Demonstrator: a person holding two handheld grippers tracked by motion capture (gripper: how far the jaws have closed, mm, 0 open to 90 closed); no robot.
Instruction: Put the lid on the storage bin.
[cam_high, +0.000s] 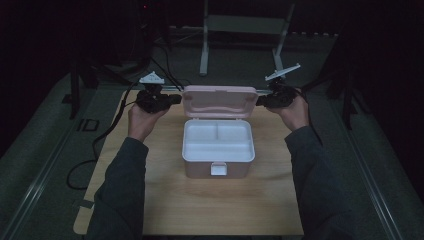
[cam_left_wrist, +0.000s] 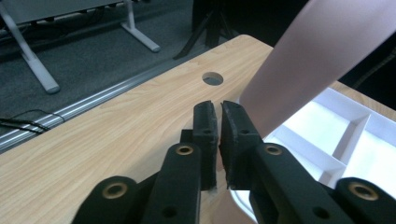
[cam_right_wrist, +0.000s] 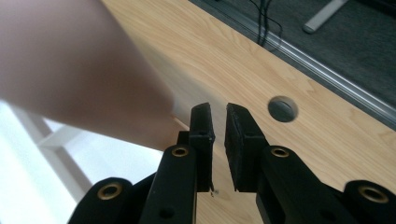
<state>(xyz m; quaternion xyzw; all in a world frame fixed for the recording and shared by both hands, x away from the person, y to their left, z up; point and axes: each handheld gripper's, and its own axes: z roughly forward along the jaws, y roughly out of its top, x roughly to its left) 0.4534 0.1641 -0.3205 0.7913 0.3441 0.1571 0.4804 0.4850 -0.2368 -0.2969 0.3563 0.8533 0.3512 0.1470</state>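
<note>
Tabletop (cam_high: 165, 200): light wood, with the lunch box near its middle and a round cable hole (cam_left_wrist: 213, 78) toward the far edge.
Lunch box (cam_high: 218, 150): pink, standing open; its white tray is split into compartments and looks empty.
Lid (cam_high: 219, 101): hinged up behind the lunch box, standing nearly upright.
Left tongs (cam_high: 176, 99): at the lid's left edge, jaws all but closed; in the left gripper view the lid's edge runs down between them, so they appear to pinch it.
Right tongs (cam_high: 260, 100): at the lid's right edge, a slim gap between the jaws; I cannot tell whether they grip the lid.
Step in hand: I'd judge the lid is being held at both ends, either just opened or about to be closed.
Next move: both hands would need to swing together, keeping the lid level on its hinge.
</note>
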